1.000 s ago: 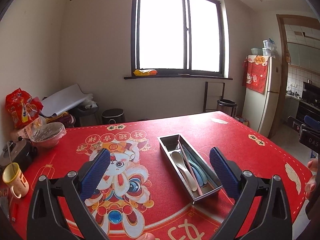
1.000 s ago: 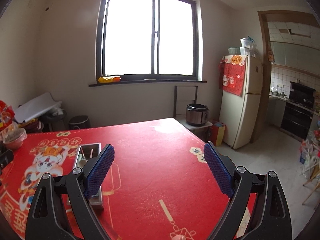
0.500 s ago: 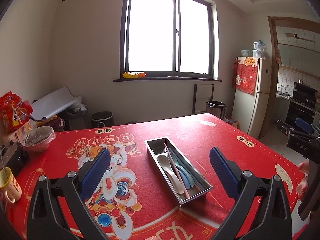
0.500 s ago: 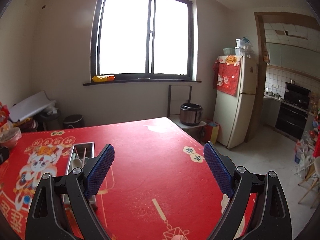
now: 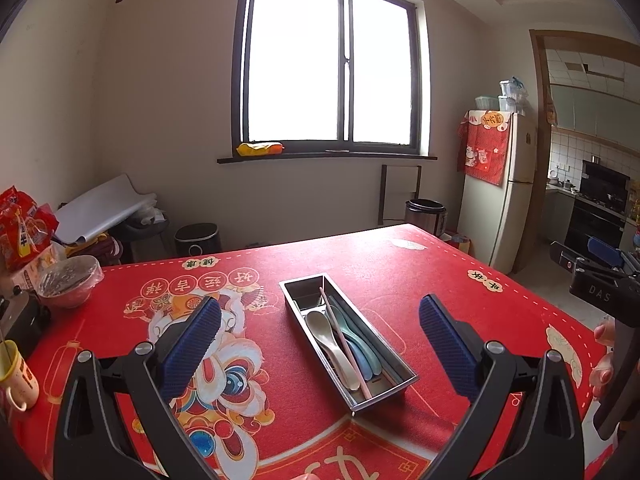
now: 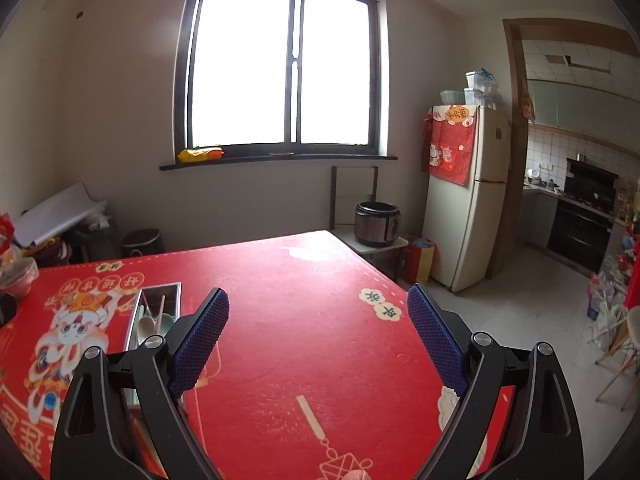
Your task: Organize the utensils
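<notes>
Lying diagonally on the red bench [image 5: 400, 264], long steel tray [image 5: 394, 364] running near-right to far-left, spoons [image 5: 326, 340] and pink chopstick [image 5: 344, 344] lengthwise inside, left tongs [image 5: 320, 344] wide, empty, right tongs [image 6: 318, 340] wide, empty.

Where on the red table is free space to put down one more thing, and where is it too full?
Bare cloth lies right of the metal utensil tray, out to the table's right edge, and beyond the tray toward the window. The printed middle, between the tray and the covered bowl, is also free. Crowded: the left edge, with bowl, snack bags and yellow mug.
</notes>
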`<state>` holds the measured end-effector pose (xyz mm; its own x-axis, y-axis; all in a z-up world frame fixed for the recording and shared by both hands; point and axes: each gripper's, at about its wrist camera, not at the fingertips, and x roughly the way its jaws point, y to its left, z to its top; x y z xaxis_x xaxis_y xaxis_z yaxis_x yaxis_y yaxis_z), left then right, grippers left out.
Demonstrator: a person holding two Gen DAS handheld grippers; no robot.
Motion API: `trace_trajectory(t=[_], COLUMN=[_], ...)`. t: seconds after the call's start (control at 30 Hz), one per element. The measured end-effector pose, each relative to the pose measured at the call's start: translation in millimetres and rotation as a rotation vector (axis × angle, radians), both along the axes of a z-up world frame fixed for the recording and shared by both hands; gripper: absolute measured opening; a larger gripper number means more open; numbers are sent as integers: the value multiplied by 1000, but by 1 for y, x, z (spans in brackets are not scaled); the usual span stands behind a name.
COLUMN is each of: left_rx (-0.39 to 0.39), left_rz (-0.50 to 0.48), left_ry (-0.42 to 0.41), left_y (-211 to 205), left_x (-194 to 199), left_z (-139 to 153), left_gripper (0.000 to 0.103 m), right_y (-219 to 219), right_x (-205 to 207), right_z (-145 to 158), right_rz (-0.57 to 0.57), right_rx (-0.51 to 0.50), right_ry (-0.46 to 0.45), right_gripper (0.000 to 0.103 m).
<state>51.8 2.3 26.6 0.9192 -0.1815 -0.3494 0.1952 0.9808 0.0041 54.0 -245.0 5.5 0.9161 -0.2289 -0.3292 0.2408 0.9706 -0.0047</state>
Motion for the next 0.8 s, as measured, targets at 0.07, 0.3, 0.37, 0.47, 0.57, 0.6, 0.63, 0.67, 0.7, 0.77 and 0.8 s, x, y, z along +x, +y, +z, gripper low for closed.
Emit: trace_trajectory(t=[0.07,0.3,0.37,0.47,0.57,0.6,0.63,0.67,0.7,0.77,0.8], left_rx=[-4,-3,-2,0,-4,-5,-4,-2,-2,-6,-6], left_rz=[-4,-12,-13,-13,-15,-16,-16,-16,-18,-26,-28], left_ry=[0,-1,1,3,2,-2,-4,-8,-11,-10,-10], left_y=[-1,-3,-4,-3,-2,-2,-2,-2,-2,-3,-3], left_x=[0,1,1,2,1,1,0,-1,-1,-2,-2], left_z=[0,0,0,0,1,1,1,2,2,2,2], left_gripper=[97,97,97,97,97,97,97,97,97,97,97], right_y=[-1,-4,-5,-4,-5,-5,-4,-4,-4,-4,-4], right_x=[1,2,2,2,2,1,1,1,1,0,1], right_z=[0,0,0,0,-1,-1,-1,-1,-1,-2,-1], right_rz=[-3,-6,-5,-4,-3,-3,-3,-3,-2,-1,0], right_rx=[0,4,4,3,5,4,3,3,4,4,3], right_ry=[2,3,3,7,5,5,4,3,3,3,4], right_gripper=[88,88,88,88,88,88,88,88,88,88,88])
